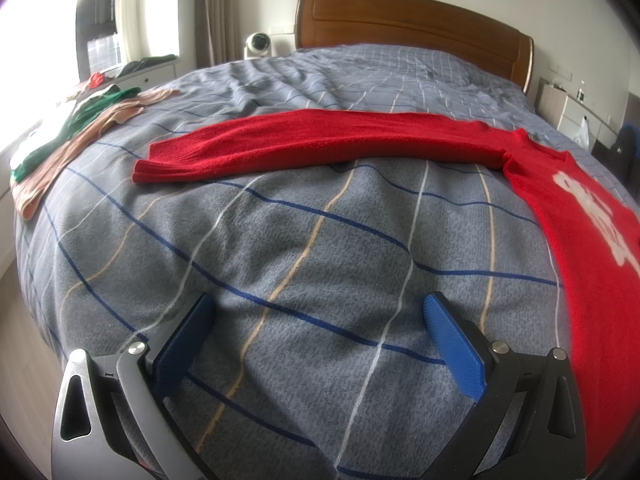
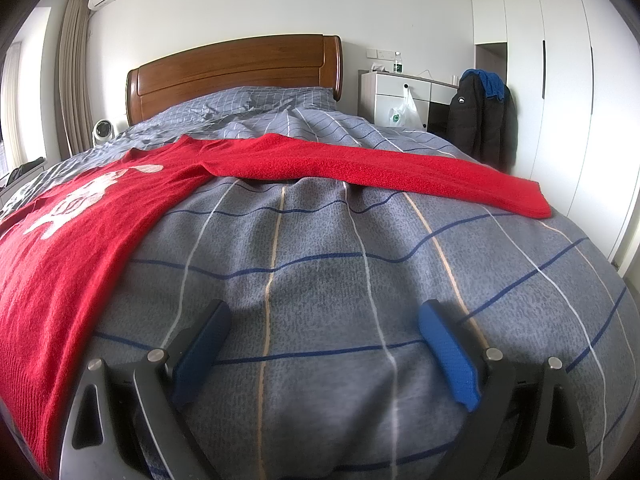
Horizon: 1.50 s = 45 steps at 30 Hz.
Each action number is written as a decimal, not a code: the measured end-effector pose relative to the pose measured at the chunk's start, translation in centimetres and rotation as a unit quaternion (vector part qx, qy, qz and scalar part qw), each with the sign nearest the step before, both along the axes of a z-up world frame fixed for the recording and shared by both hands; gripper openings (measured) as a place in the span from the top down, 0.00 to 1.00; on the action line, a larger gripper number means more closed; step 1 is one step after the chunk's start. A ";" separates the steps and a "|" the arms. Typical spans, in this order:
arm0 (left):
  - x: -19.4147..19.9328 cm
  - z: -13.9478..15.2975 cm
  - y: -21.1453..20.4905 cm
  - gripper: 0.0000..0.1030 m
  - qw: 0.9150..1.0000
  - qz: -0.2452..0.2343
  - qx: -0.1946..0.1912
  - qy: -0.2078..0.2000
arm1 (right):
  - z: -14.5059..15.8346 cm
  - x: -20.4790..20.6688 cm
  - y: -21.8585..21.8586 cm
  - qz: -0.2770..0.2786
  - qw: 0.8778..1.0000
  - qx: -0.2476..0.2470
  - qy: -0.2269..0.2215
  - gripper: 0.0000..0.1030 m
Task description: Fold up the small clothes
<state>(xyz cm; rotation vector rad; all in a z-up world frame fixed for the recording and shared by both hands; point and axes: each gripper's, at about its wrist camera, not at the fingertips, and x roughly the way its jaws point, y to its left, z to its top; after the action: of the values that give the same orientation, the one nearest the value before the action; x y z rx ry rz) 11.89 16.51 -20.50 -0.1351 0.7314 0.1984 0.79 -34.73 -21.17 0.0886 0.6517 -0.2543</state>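
A red knitted sweater (image 1: 580,248) with a white print lies flat on the grey checked bed cover (image 1: 304,256). In the left wrist view its body fills the right edge and one sleeve (image 1: 320,144) stretches out to the left. The right wrist view has the sweater (image 2: 80,232) at the left, with the other sleeve (image 2: 380,168) reaching right. My left gripper (image 1: 318,304) is open over bare cover, left of the body and below the sleeve. My right gripper (image 2: 324,312) is open over bare cover too, right of the body. Neither holds anything.
Green and beige clothes (image 1: 80,128) lie at the bed's far left edge. A wooden headboard (image 1: 412,24) stands at the back, with a small white fan (image 1: 258,44) beside it. A white nightstand (image 2: 396,92), a dark jacket (image 2: 480,108) and a wardrobe (image 2: 560,60) stand at the right.
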 end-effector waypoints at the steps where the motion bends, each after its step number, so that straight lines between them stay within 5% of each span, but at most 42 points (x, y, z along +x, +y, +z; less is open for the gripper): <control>1: 0.0 0.0 0.0 0.00 1.000 0.000 0.000 0.000 | 0.0 0.0 -0.1 0.000 1.000 0.000 0.000 0.09; 27: 0.0 0.0 0.0 0.00 1.000 -0.001 0.000 0.000 | 0.2 0.2 0.0 -0.002 1.000 -0.002 0.011 0.08; 33: 0.0 0.2 0.0 0.00 1.000 -0.003 0.000 0.002 | 1.5 1.0 -1.0 0.016 0.994 0.024 0.104 0.08; 39: 0.1 0.2 0.1 0.00 1.000 -0.004 0.000 0.002 | 3.4 0.1 -2.9 0.051 0.965 0.058 0.252 0.09; 41: 0.1 0.2 0.1 0.00 1.000 -0.004 0.000 0.002 | 4.5 -0.5 -4.4 0.054 0.965 0.095 0.238 0.14; 43: 0.1 0.2 0.1 0.00 1.000 -0.002 0.002 0.002 | 6.3 -1.3 -7.9 0.036 0.968 0.181 0.169 0.14; 45: 0.2 0.1 0.1 0.00 1.000 0.001 0.005 0.003 | 7.2 -1.6 -12.7 -0.023 0.956 0.277 0.094 0.14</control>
<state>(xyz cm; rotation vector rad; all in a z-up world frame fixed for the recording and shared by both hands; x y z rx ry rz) 12.04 16.64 -20.37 -0.1261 0.7364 0.2038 -0.77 -47.46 -13.98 0.6258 0.8977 -0.1175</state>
